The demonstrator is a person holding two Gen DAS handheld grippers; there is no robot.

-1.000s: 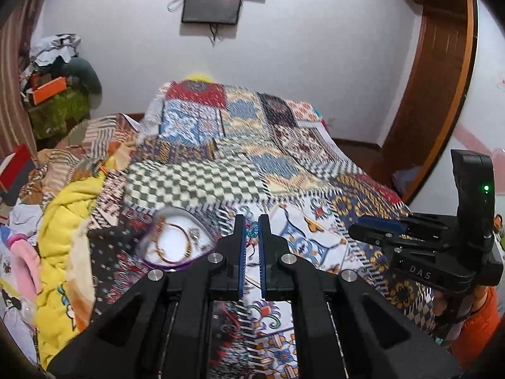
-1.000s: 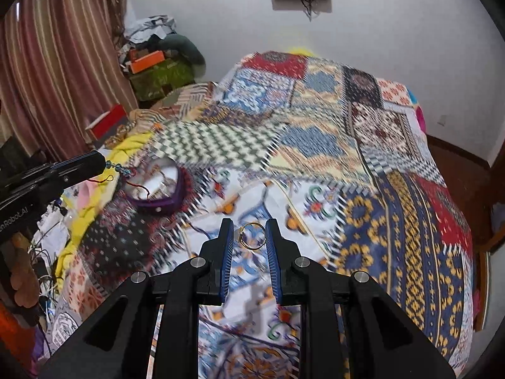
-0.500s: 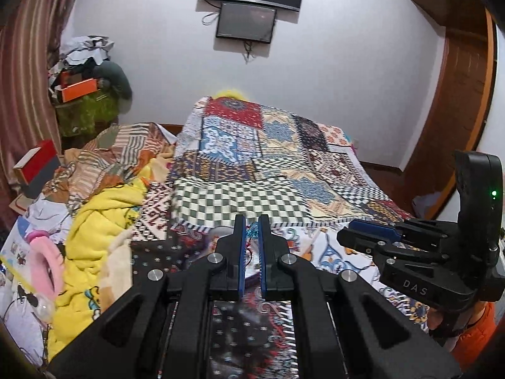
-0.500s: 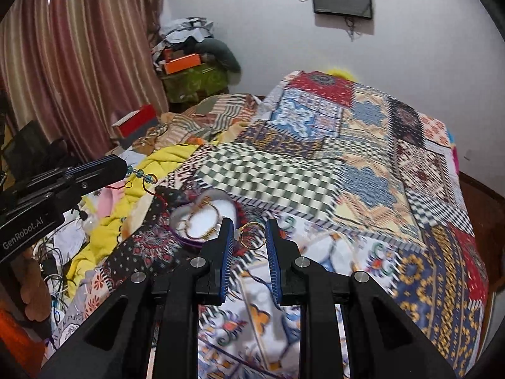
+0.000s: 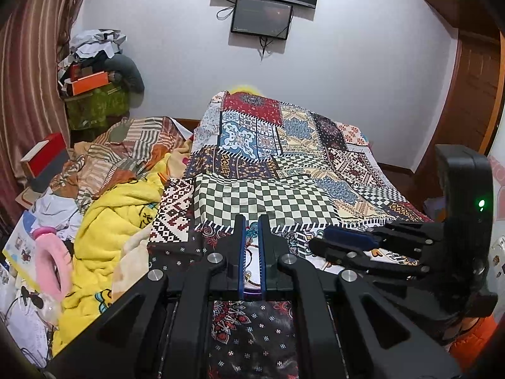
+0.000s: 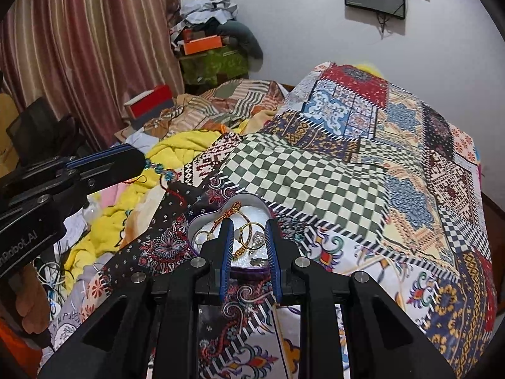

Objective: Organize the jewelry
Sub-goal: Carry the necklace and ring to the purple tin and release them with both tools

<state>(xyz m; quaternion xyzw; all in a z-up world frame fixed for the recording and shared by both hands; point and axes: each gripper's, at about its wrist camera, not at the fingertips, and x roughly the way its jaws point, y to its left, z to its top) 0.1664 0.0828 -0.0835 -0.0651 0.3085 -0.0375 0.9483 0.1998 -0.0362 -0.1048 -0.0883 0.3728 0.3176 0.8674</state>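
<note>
left gripper (image 5: 251, 232) clenched on a red-corded beaded bracelet (image 6: 164, 173), held above the bedspread's (image 6: 315, 170) left edge. right gripper (image 6: 247, 230) released, jaws apart over the heart-shaped tin (image 6: 221, 214) holding gold rings near the front edge.

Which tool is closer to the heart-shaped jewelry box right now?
Right. The right tool hangs open directly over the jewelry box, its fingers straddling the rings inside. The left tool is off to the box's left, higher up, pinching a beaded red cord.
</note>
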